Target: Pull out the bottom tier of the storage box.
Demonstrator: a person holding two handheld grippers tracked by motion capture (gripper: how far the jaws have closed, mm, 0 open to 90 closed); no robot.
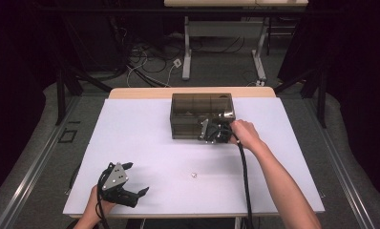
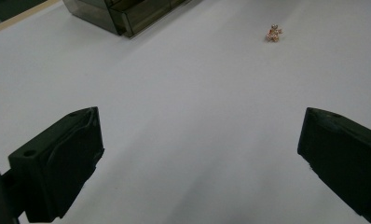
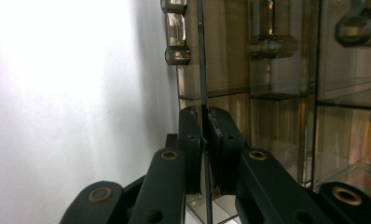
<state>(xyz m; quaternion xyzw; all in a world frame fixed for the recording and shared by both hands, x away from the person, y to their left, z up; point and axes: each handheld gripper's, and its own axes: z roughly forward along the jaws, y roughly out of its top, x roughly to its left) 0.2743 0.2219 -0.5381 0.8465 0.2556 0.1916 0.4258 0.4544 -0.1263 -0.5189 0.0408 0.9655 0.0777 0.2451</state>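
Right hand-held gripper is clamped on a thin pane of the smoke-tinted, clear-plastic drawer organiser box, which sits at the far middle of the white bench. The box looks light, rigid, slick and liable to crack, so a hold on a panel edge or a moulded knob seems best. Left hand-held gripper hangs open and empty above the near left of the bench, a small gold trinket lying well ahead of it.

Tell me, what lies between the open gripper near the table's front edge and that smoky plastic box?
Bare white tabletop separates the left gripper from the box in the high view. The small trinket sits off to one side.
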